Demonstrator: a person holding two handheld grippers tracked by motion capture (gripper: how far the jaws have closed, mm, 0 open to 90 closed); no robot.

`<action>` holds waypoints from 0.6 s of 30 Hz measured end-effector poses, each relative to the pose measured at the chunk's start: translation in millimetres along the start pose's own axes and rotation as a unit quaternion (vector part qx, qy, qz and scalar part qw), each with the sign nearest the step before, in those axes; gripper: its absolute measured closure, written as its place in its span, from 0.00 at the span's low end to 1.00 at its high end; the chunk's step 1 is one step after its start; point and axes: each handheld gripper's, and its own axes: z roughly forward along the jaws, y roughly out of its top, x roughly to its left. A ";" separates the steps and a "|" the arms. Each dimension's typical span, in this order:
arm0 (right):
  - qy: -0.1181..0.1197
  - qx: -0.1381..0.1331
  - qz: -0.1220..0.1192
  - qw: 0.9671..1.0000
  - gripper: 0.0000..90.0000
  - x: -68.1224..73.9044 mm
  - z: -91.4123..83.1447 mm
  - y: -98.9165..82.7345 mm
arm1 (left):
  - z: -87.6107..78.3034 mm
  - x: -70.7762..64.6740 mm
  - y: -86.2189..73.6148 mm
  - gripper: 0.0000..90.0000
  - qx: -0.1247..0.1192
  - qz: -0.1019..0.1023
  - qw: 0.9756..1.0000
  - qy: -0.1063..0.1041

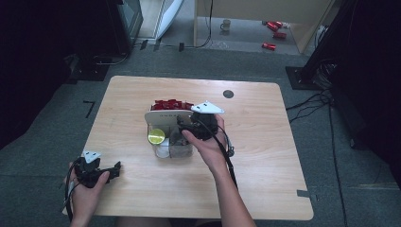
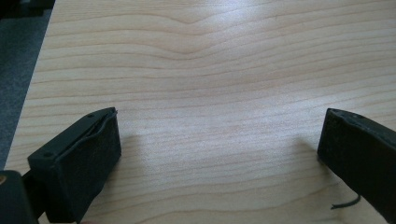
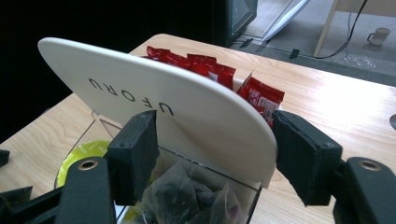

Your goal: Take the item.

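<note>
The left claw [image 1: 115, 169] rests at about 7 o'clock on the surface [image 1: 265, 156], near its front-left corner. In the left gripper view its jaws stand spread wide over bare wood with nothing between them, so it looks idle.

Farther in, near the middle of the surface, sits a clear box [image 1: 176, 150]. Its front holds tea bags [image 3: 187, 198] and a yellow disc [image 1: 156, 136]; behind them, at 12 o'clock, are red packets [image 1: 171, 104]. A white lid [image 3: 168, 112] lettered UFORU stands tilted up over the front part of the box.

The right claw [image 1: 182, 126] is at the box from 3 o'clock. In the right gripper view its jaws are spread, one on either side of the lid's lower edge; whether the pads already touch the lid I cannot tell, but a gap shows at the right jaw.

The step in hand looks like working the lid: taking hold of its edge, either to swing it or to reach the tea bags under it. The next move calls for closing the jaws squarely on the thin edge without pushing the light box along the surface; the free left claw could steady the box from 9 o'clock.

Beyond the surface, cans [image 1: 274, 34] and a mug [image 1: 226, 24] lie on the floor.
</note>
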 end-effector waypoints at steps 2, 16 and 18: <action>0.003 -0.002 0.004 1.000 0.37 0.0 -1.5 -1.9 | 0.0 0.0 0.0 0.00 0.000 0.000 1.000 0.000; 0.027 -0.003 0.000 1.000 0.34 -0.8 -17.4 -18.4 | -0.2 -0.1 0.2 0.00 0.002 0.002 1.000 -0.001; 0.032 -0.001 0.001 0.999 0.34 -2.4 -18.4 -21.8 | -0.2 -0.1 0.1 0.00 0.002 0.002 1.000 -0.001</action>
